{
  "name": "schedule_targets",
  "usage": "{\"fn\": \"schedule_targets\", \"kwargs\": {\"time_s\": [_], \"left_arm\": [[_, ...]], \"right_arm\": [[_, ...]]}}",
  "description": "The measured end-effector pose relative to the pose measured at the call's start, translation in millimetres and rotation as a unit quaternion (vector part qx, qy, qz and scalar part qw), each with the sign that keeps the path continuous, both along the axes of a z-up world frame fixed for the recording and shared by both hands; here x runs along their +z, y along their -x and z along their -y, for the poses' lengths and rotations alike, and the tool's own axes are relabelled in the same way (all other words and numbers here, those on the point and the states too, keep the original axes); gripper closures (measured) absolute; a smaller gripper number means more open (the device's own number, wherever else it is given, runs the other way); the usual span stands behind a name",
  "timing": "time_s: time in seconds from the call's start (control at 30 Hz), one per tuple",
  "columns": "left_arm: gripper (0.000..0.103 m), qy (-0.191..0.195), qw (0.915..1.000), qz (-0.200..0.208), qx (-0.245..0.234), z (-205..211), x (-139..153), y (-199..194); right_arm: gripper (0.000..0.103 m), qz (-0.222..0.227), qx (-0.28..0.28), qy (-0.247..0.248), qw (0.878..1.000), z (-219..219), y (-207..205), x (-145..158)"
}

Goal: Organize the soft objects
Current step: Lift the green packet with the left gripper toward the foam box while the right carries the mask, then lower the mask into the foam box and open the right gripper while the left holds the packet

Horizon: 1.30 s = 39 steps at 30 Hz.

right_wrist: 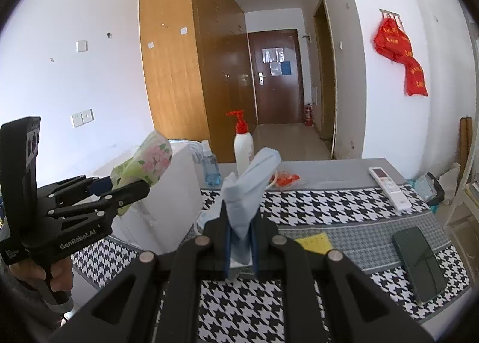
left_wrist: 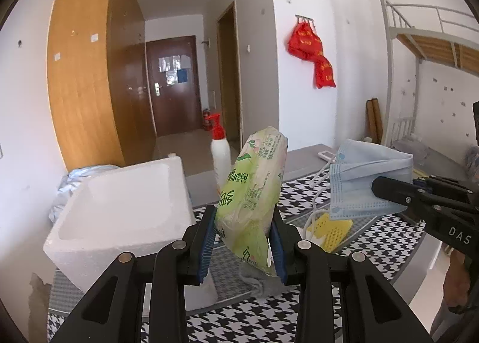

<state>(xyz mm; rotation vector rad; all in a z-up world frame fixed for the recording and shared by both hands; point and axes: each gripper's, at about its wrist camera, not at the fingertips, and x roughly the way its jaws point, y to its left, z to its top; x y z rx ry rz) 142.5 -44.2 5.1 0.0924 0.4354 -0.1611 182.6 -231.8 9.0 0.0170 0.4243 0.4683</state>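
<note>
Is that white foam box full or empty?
Empty, as far as shown: the foam box has a bare white hollow. The tissue pack is held up in the left tongs.

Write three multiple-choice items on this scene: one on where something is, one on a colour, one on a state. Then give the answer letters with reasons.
1. Where is the dark phone?
A. flat on the houndstooth cloth
B. inside the white foam box
C. hanging on the wall

2. What colour is the pump on the white bottle?
A. blue
B. red
C. green

3. What is the right gripper doing?
A. open, holding nothing
B. shut on the tissue pack
C. shut on the blue face mask

Answers: 1 A, it lies flat on the cloth at the right. 2 B, the pump head is red. 3 C, the jaws pinch the mask, while the left gripper clamps the tissue pack.
</note>
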Motion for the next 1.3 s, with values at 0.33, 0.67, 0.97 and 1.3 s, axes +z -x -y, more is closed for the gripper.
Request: {"fn": "schedule_targets", "kwargs": {"time_s": [0.33, 0.67, 0.97, 1.3], "left_arm": [[0.068, 0.012, 0.9998, 0.007, 0.011, -17.1, 11.7, -1.8], [0.068, 0.018, 0.9992, 0.021, 0.028, -32.0, 22.2, 0.0], [0.068, 0.019, 0.9979, 0.034, 0.053, -46.6, 30.3, 4.9], [0.068, 0.021, 0.9962, 0.039, 0.076, -59.5, 33.9, 4.4]], "right_arm": [[0.089, 0.010, 0.017, 0.003, 1.000, -18.8, -6.8, 13.9], [0.089, 0.025, 0.029, 0.001, 0.999, -31.8, -8.2, 23.6], [0.089, 0.038, 0.049, -0.003, 0.998, -48.3, -8.3, 29.3], [0.089, 0.045, 0.061, -0.006, 0.997, -65.1, -11.4, 34.3]]}}
